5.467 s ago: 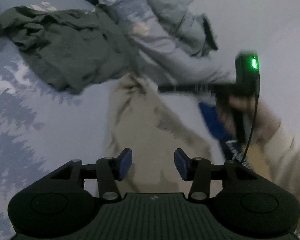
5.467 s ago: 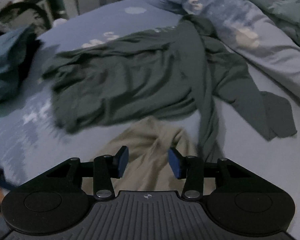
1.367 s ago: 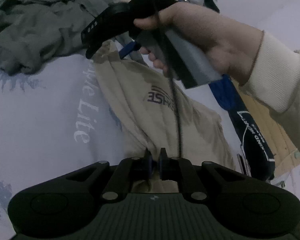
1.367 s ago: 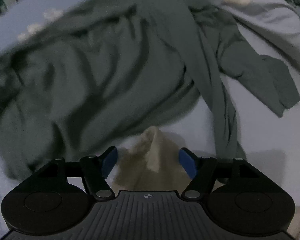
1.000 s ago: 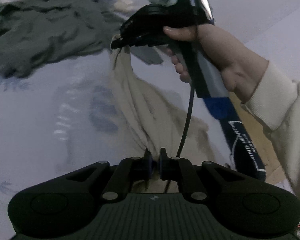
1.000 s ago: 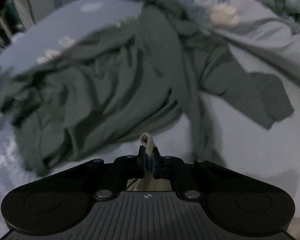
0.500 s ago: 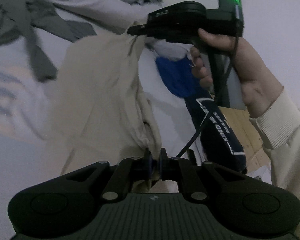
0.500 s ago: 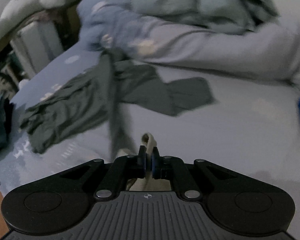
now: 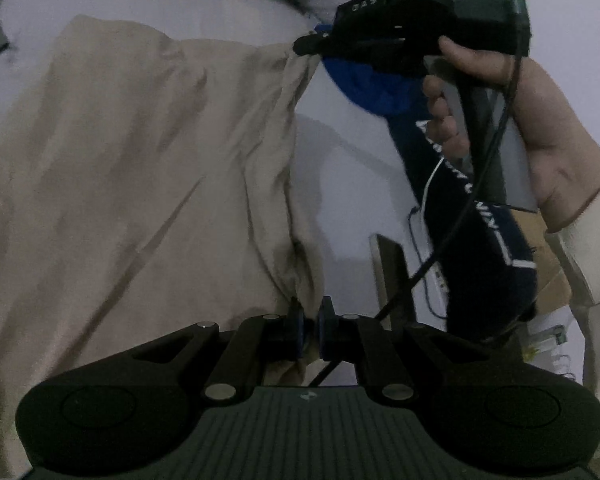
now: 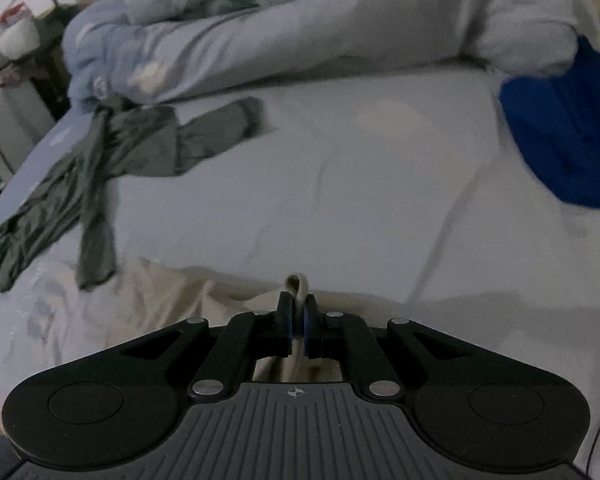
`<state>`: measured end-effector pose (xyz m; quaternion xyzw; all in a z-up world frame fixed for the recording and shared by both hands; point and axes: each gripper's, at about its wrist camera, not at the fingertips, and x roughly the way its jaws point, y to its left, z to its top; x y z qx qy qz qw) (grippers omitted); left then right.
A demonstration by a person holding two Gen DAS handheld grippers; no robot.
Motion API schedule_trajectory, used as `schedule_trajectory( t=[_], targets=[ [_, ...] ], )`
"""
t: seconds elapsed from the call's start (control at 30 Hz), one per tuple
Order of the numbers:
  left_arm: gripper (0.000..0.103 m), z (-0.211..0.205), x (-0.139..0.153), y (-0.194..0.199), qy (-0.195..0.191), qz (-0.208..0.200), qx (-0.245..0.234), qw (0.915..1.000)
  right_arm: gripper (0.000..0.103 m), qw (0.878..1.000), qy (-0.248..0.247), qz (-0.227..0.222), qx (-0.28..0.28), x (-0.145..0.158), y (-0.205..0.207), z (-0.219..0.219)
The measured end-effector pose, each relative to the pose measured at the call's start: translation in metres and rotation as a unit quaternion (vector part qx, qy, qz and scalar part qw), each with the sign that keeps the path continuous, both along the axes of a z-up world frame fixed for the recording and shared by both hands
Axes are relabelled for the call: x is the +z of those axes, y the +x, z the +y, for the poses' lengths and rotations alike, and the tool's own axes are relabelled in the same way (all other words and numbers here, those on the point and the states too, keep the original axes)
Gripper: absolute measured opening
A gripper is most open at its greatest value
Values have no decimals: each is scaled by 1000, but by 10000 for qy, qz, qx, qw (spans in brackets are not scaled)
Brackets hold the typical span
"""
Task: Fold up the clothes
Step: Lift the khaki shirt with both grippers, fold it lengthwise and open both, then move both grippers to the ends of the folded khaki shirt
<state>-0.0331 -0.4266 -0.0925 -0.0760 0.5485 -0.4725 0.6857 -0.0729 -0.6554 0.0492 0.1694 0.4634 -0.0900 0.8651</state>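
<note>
1. Left claw [image 9: 310,334]: jaws closed down to a narrow gap, pinching a near edge of the beige fabric garment [image 9: 140,184]. A bunch of the cloth sits between the blue pads.
2. Right claw [image 10: 298,330]: jaws closed, clamped on a small fold of the same beige garment, which pokes up as a loop just beyond the pads. In the left wrist view this claw [image 9: 306,45] grips the garment's far right corner.
3. Beige garment position: it is stretched between the two claws along its right edge. The remainder spreads out to the left over the pale grey-blue bed sheet [image 10: 340,200].
4. Right hand [image 9: 512,112]: wrapped around the grey handle of the right claw, with a cream knitted sleeve [image 9: 580,248] at the wrist. A black cable [image 9: 452,232] hangs down from the handle.
5. Dark navy cloth item with white lettering [image 9: 484,240]: lies behind the right hand, at the right edge of the bed. A bright blue fabric piece [image 10: 564,144] lies further right on the sheet.
6. Dark green long-sleeved garment [image 10: 100,160]: crumpled at the far left, well apart from both claws.
7. Bunched pale blue-grey duvet [image 10: 300,32]: lies across the far side of the bed.
</note>
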Motion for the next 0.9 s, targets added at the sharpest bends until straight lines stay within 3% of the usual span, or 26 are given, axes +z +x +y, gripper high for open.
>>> schedule_trajectory(
  t=[0.17,0.2,0.3,0.37,0.43,0.57,0.73,0.9],
  targets=[
    [11,-20,-11,-12,251,-124,-68,9996,7,9997,211,-116,-72,-23,-15,-28],
    [22,-24,-20,-13,302,-111,-91,9994,8,9995,285,-99,-85,-33,-16,-32],
    [32,-31,-42,-16,387,-100,-185,9990,16,9993,264,153,-215,-65,-18,-38],
    [47,-28,-43,-23,270,-80,-294,9992,33,9978,-167,434,-475,-74,-25,-39],
    [71,-23,-36,-32,16,30,-496,9988,44,9959,-393,452,-681,-71,-40,-43],
    [78,-10,-22,-54,-400,291,-1188,9917,53,9919,-926,385,-775,-43,-85,-36],
    [88,56,-6,-62,-751,456,-1294,9877,53,9976,-233,-506,-402,-18,-145,17],
    [88,136,7,-40,-770,330,-602,9947,48,9964,344,-764,-94,-54,-176,98]
  ],
)
